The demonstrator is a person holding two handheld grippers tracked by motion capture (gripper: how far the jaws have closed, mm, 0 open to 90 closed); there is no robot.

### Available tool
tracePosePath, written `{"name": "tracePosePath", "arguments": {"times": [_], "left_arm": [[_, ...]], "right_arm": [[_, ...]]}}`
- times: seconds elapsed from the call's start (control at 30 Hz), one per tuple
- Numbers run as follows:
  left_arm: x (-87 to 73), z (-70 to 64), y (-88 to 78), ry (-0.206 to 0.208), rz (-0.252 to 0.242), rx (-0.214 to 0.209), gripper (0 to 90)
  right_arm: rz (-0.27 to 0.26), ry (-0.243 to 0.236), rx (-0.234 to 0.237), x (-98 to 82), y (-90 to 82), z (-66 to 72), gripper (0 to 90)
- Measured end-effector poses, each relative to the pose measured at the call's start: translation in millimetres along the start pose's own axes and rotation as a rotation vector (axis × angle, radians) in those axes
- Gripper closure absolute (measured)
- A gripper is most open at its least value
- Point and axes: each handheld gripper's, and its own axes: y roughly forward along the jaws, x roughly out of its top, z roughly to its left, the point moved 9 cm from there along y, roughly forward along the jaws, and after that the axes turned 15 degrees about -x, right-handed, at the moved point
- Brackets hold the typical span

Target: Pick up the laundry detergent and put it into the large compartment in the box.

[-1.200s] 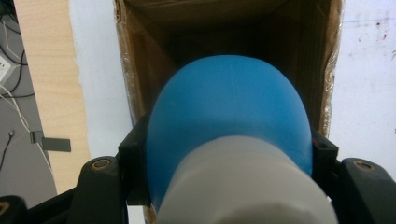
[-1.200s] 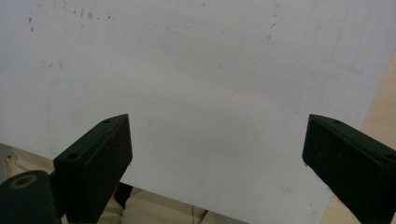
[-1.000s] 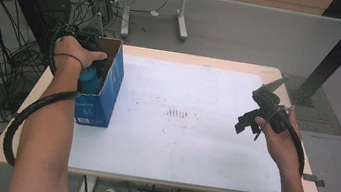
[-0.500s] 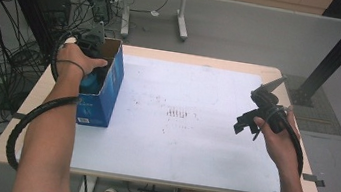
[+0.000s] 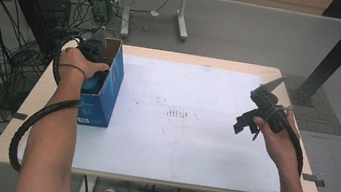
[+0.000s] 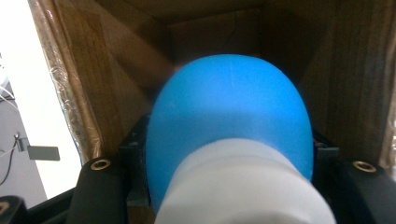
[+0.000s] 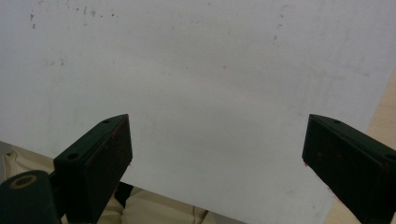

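A blue cardboard box (image 5: 108, 95) stands open-topped at the table's left edge. My left gripper (image 5: 94, 55) reaches down into it, the hand resting on the box's rim. Inside the box's brown walls (image 6: 364, 84), a blue rounded object with a white part (image 6: 229, 116) sits between the left gripper's black fingers (image 6: 100, 186), which are shut on it. My right gripper (image 5: 248, 121) is held above the table's right side. Its jaws stand wide apart over the white surface (image 7: 210, 93), with nothing between them.
The white-topped table (image 5: 191, 149) has faint marks (image 5: 176, 113) near its middle. Cables and a stand crowd the floor (image 5: 27, 20) to the left. A black post (image 5: 335, 58) rises at the right, beyond the table.
My left hand has shifted slightly at the mouth of the box, with the grip unchanged. The right hand and its gripper have not moved.
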Motion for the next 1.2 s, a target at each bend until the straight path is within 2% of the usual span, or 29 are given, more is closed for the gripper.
{"name": "tracePosePath", "arguments": {"times": [1.2], "left_arm": [[-2.1, 4.0, -0.5, -0.009, -0.013, -0.014, 37.2]], "right_arm": [[-0.006, -0.007, 0.0, 1.4, -1.2, 3.7, 8.2]]}}
